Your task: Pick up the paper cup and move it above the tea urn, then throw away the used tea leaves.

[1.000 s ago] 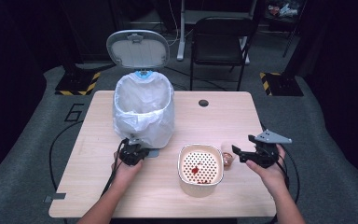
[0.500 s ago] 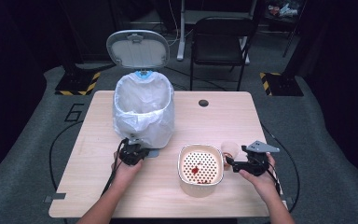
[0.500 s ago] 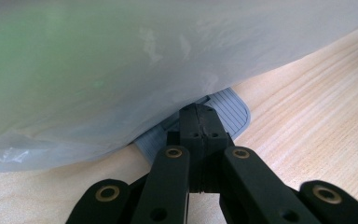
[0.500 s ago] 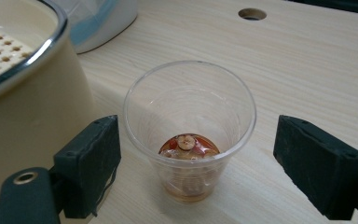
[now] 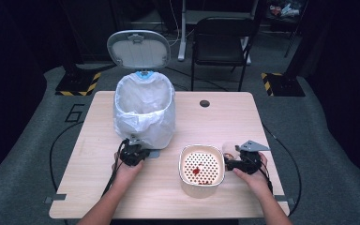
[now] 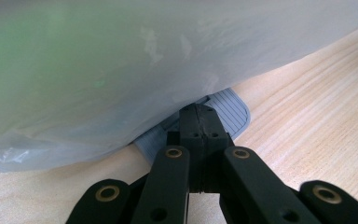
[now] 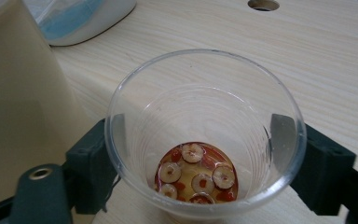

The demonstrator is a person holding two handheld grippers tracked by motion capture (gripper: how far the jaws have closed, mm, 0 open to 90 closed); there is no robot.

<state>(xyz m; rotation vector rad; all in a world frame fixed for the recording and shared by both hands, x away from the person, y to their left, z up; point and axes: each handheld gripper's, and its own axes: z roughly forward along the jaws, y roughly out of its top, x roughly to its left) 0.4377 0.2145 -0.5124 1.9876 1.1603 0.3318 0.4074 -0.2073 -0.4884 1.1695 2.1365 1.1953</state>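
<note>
A lined bin [image 5: 144, 112] stands at the left rear of the desk [image 5: 215, 117], its lid [image 5: 138, 48] raised upright. The left hand-held gripper [image 5: 133, 153] sits at the bin's foot with its jaws pressed together, tips on the ribbed grey pedal [image 6: 228, 109] that juts from under the liner [image 6: 121, 60]; in the left gripper view the tips bear down on the pedal's near edge. This placement most likely explains the raised lid: pressure on the pedal keeps the bin open and frees the mouth for waste.

The right hand-held gripper [image 7: 196, 154] stands just beside a cream container [image 5: 202, 169] topped by a perforated strainer [image 5: 201, 167], on which a small red scrap [image 5: 196, 170] lies. Its jaws flank a clear plastic cup [image 7: 205, 135], one on each side wall; whether they clamp it or merely bracket it cannot be told. The cup is upright, near the front right of the desk, and holds a shallow amber liquid with sliced red fruit rings [image 7: 196, 175]. Holding it by the sides keeps the rim free for pouring, probably through the strainer, which would separate solids from liquid.
</note>
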